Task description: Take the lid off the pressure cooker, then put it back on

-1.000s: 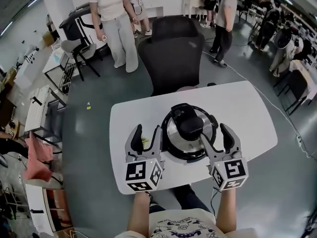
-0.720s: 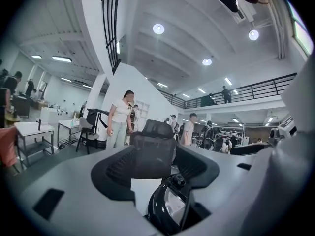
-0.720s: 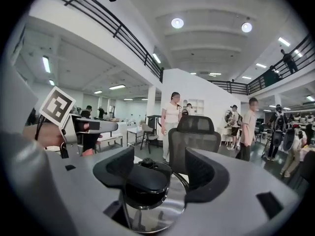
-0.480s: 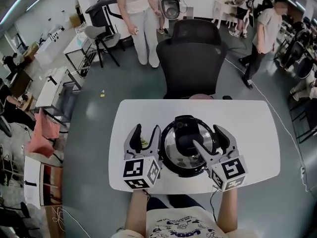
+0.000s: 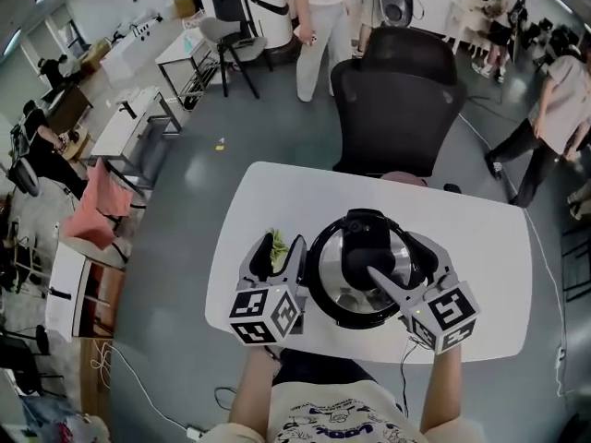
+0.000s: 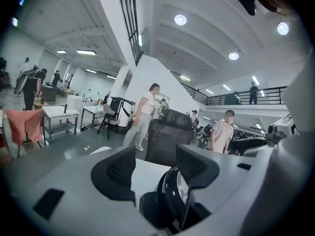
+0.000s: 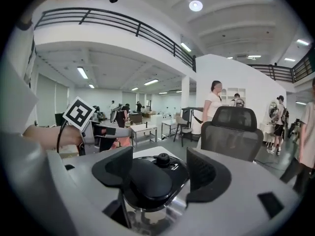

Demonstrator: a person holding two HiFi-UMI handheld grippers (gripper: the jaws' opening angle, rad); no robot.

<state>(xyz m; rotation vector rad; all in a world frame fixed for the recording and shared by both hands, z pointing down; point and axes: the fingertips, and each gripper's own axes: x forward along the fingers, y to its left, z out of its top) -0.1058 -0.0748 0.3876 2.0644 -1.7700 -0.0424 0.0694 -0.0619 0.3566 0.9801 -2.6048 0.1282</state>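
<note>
The pressure cooker (image 5: pixel 325 252) stands in the middle of the white table (image 5: pixel 489 247), with its steel lid and black lid handle (image 5: pixel 360 247) on. My right gripper (image 5: pixel 397 255) reaches over the lid from the right. Its jaws have just been opening and stand open astride the lid handle (image 7: pixel 147 178), pads clear of it. My left gripper (image 5: pixel 280 247) is open at the cooker's left side. In the left gripper view the cooker's black rim (image 6: pixel 170 195) lies against the right jaw's inner side.
A black office chair (image 5: pixel 397 100) stands behind the table. A small green thing (image 5: pixel 275 241) lies on the table under my left gripper. People (image 5: pixel 323 17) stand beyond the chair; desks (image 5: pixel 138 127) fill the left. The table's near edge is just below both grippers.
My right gripper moved left over the lid, its jaws opened wider and now straddle the handle. My left gripper sank closer to the cooker's left side. The head view tilted.
</note>
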